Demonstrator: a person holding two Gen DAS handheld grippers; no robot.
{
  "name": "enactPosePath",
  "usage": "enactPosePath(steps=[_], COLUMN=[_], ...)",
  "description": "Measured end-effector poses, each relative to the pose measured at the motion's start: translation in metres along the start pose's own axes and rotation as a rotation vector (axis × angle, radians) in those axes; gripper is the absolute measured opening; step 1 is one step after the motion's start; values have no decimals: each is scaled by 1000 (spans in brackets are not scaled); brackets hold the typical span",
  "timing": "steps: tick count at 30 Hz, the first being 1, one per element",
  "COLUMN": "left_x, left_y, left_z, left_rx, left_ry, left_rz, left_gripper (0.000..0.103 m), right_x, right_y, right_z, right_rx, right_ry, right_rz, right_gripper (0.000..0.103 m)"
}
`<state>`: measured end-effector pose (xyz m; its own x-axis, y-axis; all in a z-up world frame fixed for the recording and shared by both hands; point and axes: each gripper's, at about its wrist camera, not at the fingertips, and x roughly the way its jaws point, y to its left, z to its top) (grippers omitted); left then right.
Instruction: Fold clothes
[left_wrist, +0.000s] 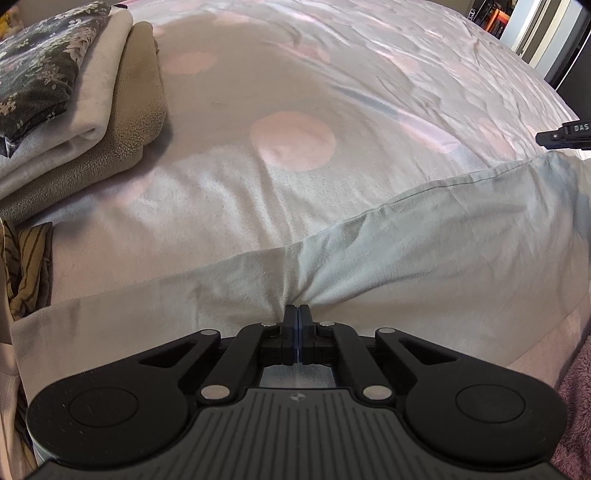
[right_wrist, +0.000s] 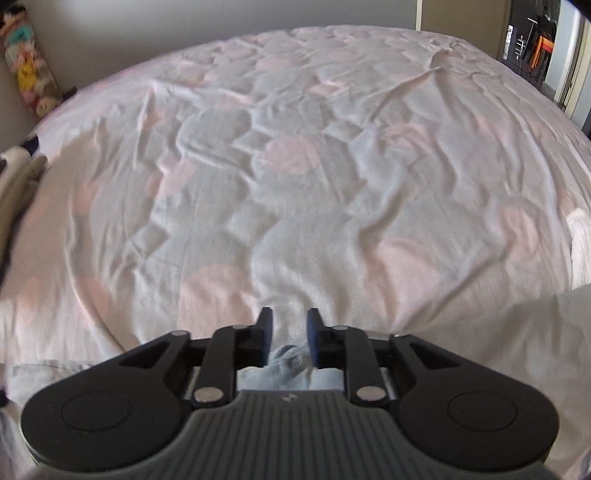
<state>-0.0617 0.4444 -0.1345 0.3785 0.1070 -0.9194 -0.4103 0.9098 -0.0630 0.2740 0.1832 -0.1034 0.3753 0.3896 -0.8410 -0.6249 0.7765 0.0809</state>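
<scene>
A pale grey-green garment (left_wrist: 424, 251) lies across the near part of the bed. My left gripper (left_wrist: 297, 308) is shut on a pinched fold of it, and creases radiate from the fingertips. In the right wrist view my right gripper (right_wrist: 289, 317) is open, a hand's width apart, low over the bed, with bunched pale blue-grey cloth (right_wrist: 288, 365) between the finger bases; whether that cloth is the same garment I cannot tell. The right gripper's black tip (left_wrist: 563, 136) shows at the right edge of the left wrist view, above the garment's far edge.
The bed has a wrinkled white sheet with pink dots (left_wrist: 291, 146), also seen in the right wrist view (right_wrist: 295, 155). A stack of folded clothes (left_wrist: 74, 110), beige and cream with a dark floral piece on top, sits at the left. Striped fabric (left_wrist: 27, 266) lies at the left edge. A doorway (right_wrist: 535, 48) is at far right.
</scene>
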Motion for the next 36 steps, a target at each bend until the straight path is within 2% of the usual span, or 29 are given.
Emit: enactPosePath(steps=[7, 8, 9, 14, 17, 20, 22, 24, 26, 30, 34, 36], left_x=[2, 2, 2, 3, 3, -2, -7, -21, -38, -68, -84, -87], left_y=[-6, -7, -6, -5, -5, 0, 6, 14, 28, 64, 99, 113], left_z=[-1, -1, -1, 0, 0, -1, -2, -3, -5, -15, -30, -39], left_rx=[38, 35, 34, 43, 37, 7, -23, -61, -109, -217, -331, -381], left_ry=[5, 5, 5, 6, 4, -2, -7, -27, -48, -61, -25, 2], left_rz=[21, 20, 18, 23, 20, -7, -33, -22, 0, 30, 89, 118], left_gripper=[1, 1, 1, 1, 1, 1, 2, 15, 23, 24, 24, 26], right_x=[28, 28, 27, 14, 11, -1, -17, -35, -53, -75, -83, -84], right_y=[1, 0, 1, -4, -5, -4, 1, 6, 13, 24, 31, 33], right_z=[-8, -10, -10, -5, -5, -11, -19, -30, -46, -77, -95, -97], right_rx=[-42, -46, -52, 24, 55, 67, 49, 33, 23, 25, 34, 31], right_ry=[96, 96, 94, -16, -29, -67, -105, -138, -163, -175, -187, -197], right_rz=[-100, -102, -106, -15, -11, 1, 5, 29, 72, 135, 169, 174], right_gripper=[26, 19, 1, 1, 2, 9, 18, 32, 34, 38, 39, 45])
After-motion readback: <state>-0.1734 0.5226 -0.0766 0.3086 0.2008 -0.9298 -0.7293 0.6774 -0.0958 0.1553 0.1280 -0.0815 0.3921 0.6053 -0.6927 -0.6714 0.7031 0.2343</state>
